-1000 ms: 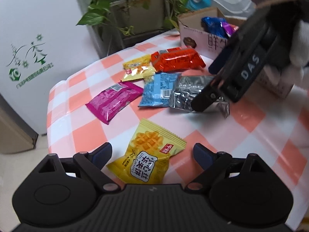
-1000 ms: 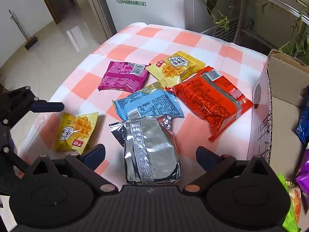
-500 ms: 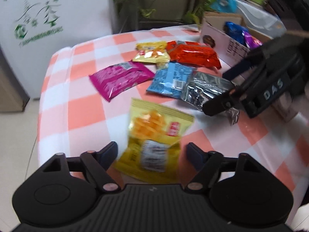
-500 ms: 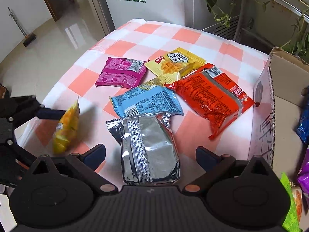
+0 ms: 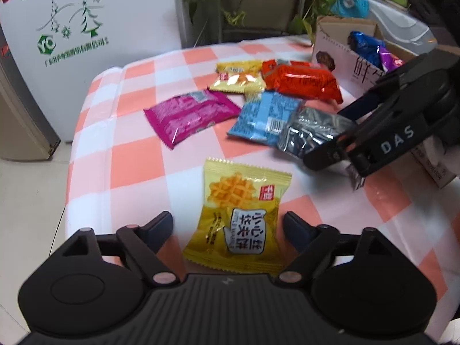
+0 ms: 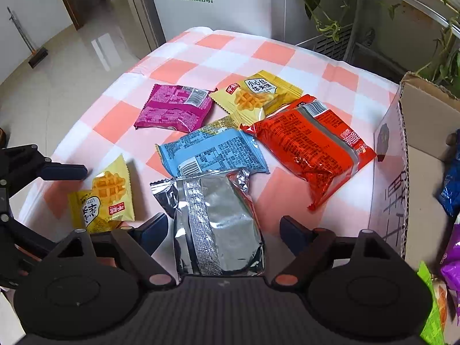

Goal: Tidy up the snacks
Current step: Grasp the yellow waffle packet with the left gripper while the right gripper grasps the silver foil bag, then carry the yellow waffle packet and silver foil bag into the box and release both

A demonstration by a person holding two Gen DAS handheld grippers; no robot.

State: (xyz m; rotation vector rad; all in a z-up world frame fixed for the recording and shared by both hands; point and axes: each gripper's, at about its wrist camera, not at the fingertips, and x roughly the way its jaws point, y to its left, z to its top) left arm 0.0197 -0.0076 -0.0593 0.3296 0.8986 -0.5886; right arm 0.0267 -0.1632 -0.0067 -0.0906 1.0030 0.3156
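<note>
**Snack packets spread out on the checkered table, box waiting at the side**

A yellow waffle-snack packet (image 5: 238, 218) is seen lying flat on the orange-and-white checkered tablecloth (image 5: 135, 166), right between the fingers of the left gripper (image 5: 228, 230). The jaws are opening and the pads aren't pressed on it, so it's let go, not gripped. A gap can be made out on both sides of the packet.

Over on the other side, a silver foil packet (image 6: 214, 224) is framed by the right gripper (image 6: 224, 230). Those jaws are closing in around it, but the pads aren't touching the foil yet, so nothing is held there either. The packet is flat on the cloth, seam side up.

Just past the silver one, a light blue packet (image 6: 211, 153) is overlapped a bit by its top edge. A red packet (image 6: 310, 149) is laid next to the blue one, toward the box, and a second yellow packet (image 6: 258, 96) is tucked behind both, touching the red. A magenta packet (image 6: 174, 109) is set off on its own beside the blue and yellow ones.

A cardboard box (image 6: 391, 172) is parked at the table's edge beside the red packet, with a few packets already dropped inside; a dark blue one (image 5: 363, 47) and a purple one (image 5: 389, 61) can be picked out.

Further back, a white cabinet with a green tree logo (image 5: 74, 26) and some leafy plants (image 6: 330, 8) are seen.
</note>
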